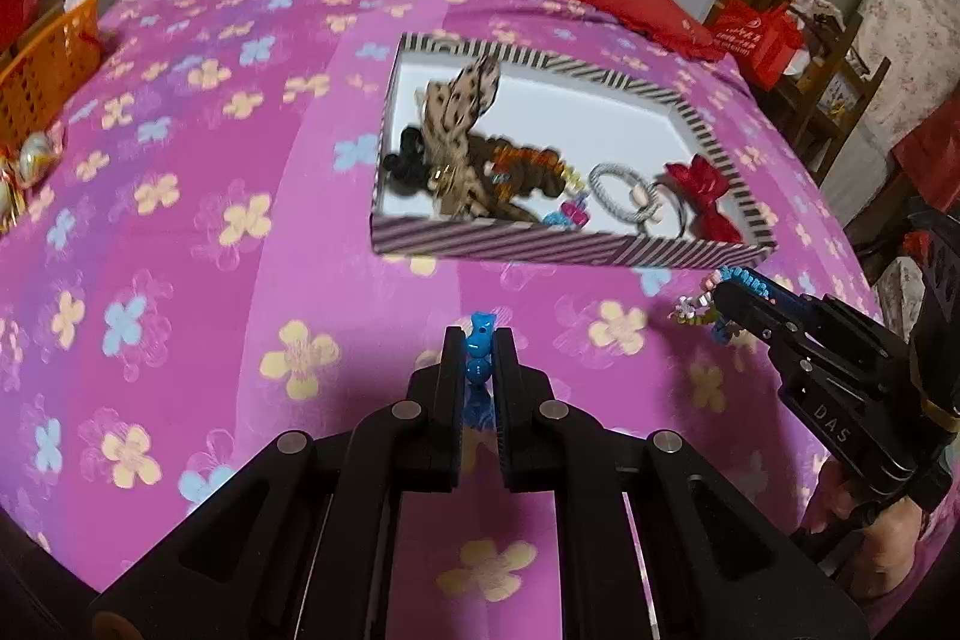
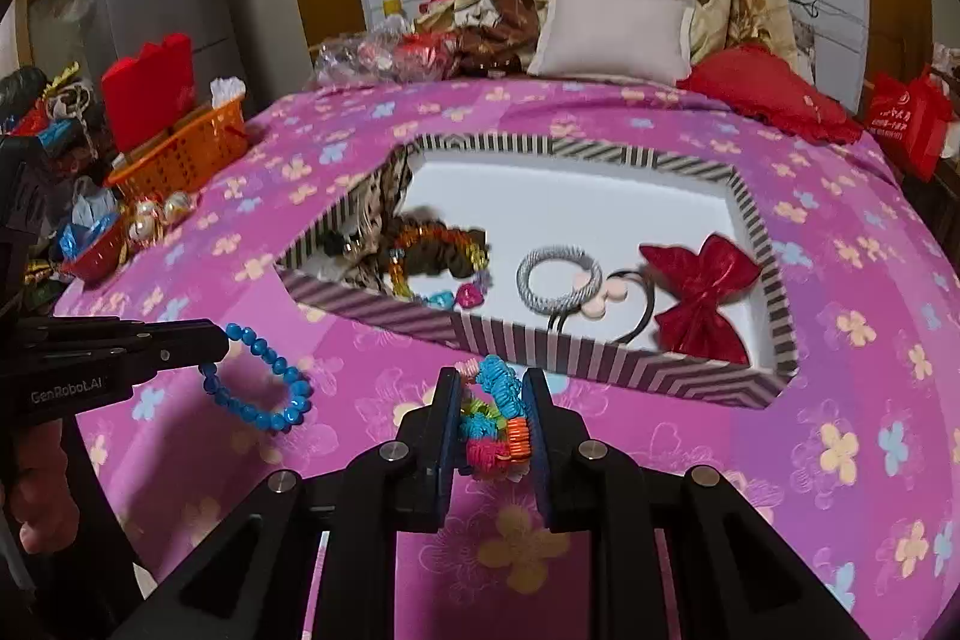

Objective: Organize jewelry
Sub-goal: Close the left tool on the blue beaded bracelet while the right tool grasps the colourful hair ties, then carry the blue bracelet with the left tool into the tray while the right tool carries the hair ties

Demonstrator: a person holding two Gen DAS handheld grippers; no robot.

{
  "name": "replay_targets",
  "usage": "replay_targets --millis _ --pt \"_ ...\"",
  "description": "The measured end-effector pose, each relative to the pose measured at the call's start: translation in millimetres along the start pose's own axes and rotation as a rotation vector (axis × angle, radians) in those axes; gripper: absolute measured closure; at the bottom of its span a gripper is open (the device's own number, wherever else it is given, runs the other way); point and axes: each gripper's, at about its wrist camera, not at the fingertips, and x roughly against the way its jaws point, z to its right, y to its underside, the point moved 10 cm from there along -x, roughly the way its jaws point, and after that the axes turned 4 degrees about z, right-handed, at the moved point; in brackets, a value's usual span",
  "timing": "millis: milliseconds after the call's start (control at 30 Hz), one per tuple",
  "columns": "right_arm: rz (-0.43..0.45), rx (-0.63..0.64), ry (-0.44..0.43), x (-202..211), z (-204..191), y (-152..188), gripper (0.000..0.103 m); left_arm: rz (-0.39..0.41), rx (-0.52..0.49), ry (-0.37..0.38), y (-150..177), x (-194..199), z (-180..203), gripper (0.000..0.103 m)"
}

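Left tool [image 1: 479, 340] clamped on blue bead bracelet [image 2: 264, 388], full loop visible only right view; right tool [image 2: 493, 400] clamped on multicolour coil bands [image 2: 495, 418].

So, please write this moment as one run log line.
left hand-held gripper: shut on blue bead bracelet | right hand-held gripper: shut on multicolour coil bracelet | striped box: ahead

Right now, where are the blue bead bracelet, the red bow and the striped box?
blue bead bracelet [image 2: 273, 388]: right wrist view, on its hanging bead loop.
red bow [image 2: 702, 289]: right wrist view, on its centre knot.
striped box [image 2: 540, 343]: right wrist view, on its near wall.
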Motion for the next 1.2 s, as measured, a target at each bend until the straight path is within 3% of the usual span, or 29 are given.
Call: replay_targets --millis 433,1200 --pt "0.038 -0.004 0.006 20 4 -16 0.083 0.065 -0.05 -0.019 -29 26 15 0.096" --pt "0.03 -0.022 0.022 20 20 -18 0.083 0.078 -0.107 -0.04 -56 18 37 0.096"
